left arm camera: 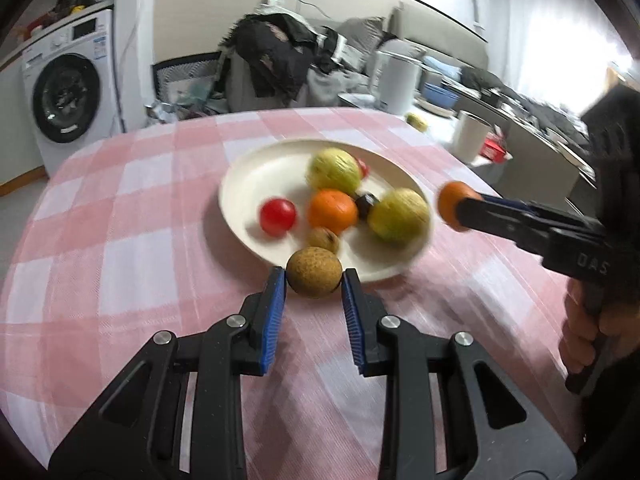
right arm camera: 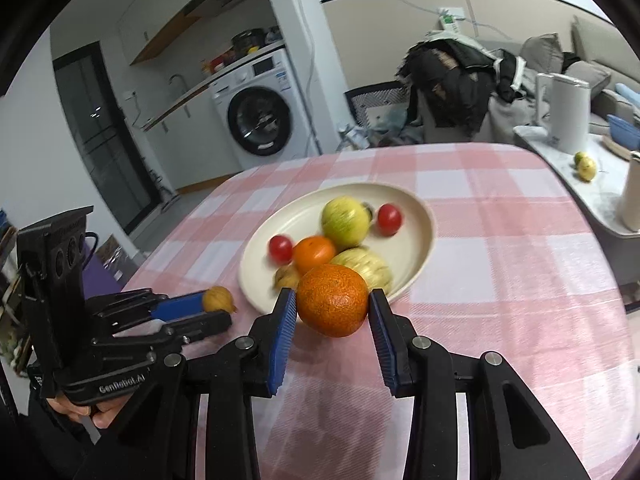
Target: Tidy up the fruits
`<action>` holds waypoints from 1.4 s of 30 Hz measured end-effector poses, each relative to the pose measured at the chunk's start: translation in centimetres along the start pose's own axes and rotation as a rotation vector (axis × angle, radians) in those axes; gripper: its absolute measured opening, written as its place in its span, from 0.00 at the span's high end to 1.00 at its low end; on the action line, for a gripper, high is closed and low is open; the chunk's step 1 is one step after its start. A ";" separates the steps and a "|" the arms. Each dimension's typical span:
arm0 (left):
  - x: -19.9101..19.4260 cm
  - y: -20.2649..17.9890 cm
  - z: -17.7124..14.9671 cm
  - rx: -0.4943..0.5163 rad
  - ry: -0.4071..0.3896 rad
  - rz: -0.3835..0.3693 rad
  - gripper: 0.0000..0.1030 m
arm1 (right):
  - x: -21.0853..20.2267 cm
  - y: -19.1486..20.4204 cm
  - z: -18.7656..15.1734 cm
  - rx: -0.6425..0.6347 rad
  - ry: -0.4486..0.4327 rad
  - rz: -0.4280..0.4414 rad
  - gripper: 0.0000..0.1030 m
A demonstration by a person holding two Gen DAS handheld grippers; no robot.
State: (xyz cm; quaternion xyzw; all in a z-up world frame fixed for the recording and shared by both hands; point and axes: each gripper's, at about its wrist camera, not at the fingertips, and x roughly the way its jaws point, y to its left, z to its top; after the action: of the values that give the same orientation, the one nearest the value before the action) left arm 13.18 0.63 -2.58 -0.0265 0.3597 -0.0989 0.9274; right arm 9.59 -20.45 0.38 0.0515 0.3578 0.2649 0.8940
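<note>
A cream plate sits on the pink checked tablecloth and holds two green-yellow fruits, an orange, two red tomatoes, a small brown fruit and a dark item. My left gripper is shut on a brown round fruit, held just above the plate's near rim. My right gripper is shut on an orange, held above the cloth at the plate's right edge.
The pink checked tablecloth covers the table. To the right stand a white kettle, a white cup and a yellow fruit on a side counter. A washing machine and a clothes-covered chair are behind.
</note>
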 end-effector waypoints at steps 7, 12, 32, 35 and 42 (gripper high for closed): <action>2.3 1.1 2.0 -0.033 -0.006 0.038 0.75 | 1.6 -1.9 1.5 0.070 -0.028 -0.065 0.63; 3.9 1.2 2.3 -0.037 0.002 0.040 0.75 | 2.9 -2.7 2.8 0.099 -0.050 -0.076 0.63; -2.5 2.7 -1.4 -0.102 -0.135 0.149 0.01 | -0.4 -1.3 -0.2 0.009 -0.125 -0.106 0.00; -3.5 2.4 -1.9 -0.085 -0.151 0.162 0.01 | -1.4 -0.6 -0.6 -0.037 -0.162 -0.103 0.00; -5.8 1.3 -2.6 -0.052 -0.237 0.182 0.01 | -2.8 0.4 -1.3 -0.094 -0.206 -0.106 0.00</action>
State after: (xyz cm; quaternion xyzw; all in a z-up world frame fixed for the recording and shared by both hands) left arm 7.49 3.17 -0.82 -0.0292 0.2512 -0.0010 0.9675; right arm 6.82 -21.63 1.22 0.0175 0.2535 0.2268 0.9402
